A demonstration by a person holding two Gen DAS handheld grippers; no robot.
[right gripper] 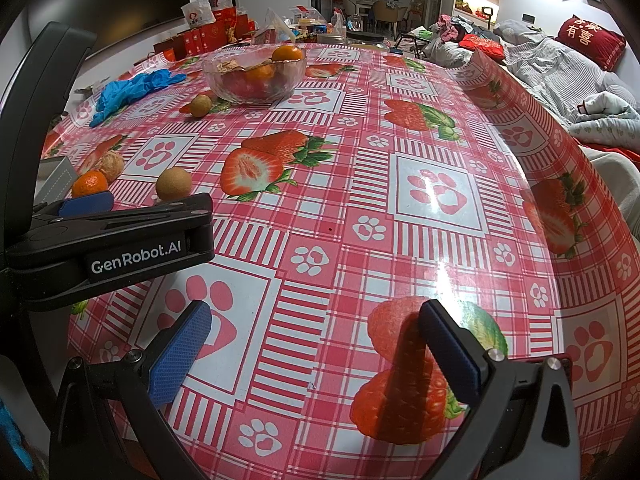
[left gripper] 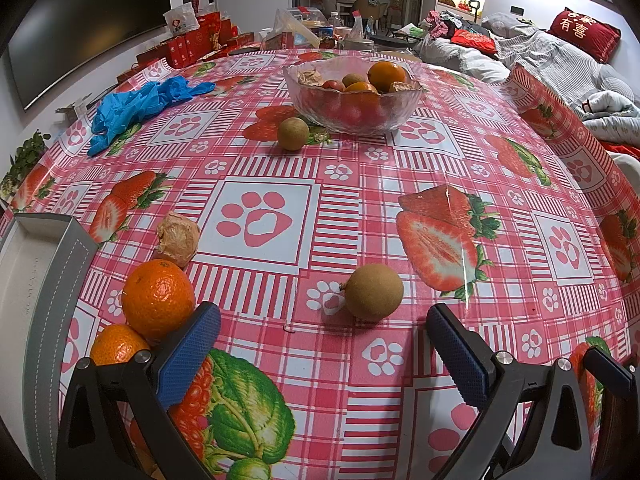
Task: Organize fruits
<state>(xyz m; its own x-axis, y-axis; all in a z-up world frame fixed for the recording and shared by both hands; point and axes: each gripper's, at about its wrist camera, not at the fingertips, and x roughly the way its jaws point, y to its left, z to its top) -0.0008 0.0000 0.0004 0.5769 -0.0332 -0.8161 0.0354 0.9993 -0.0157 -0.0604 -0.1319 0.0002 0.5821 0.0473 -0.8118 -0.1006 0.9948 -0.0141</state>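
The left gripper (left gripper: 322,354) is held wide and empty just short of the brown fruit (left gripper: 374,293), well before the bowl (left gripper: 352,98). The fruit is best centred between the jaws, then closed on gently. The right gripper (right gripper: 316,346) is wide, empty.

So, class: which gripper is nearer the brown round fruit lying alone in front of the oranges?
Left. The left gripper is open right behind the brown round fruit, which sits just ahead of its fingertips. The right gripper is open over bare tablecloth, off to the fruit's right.
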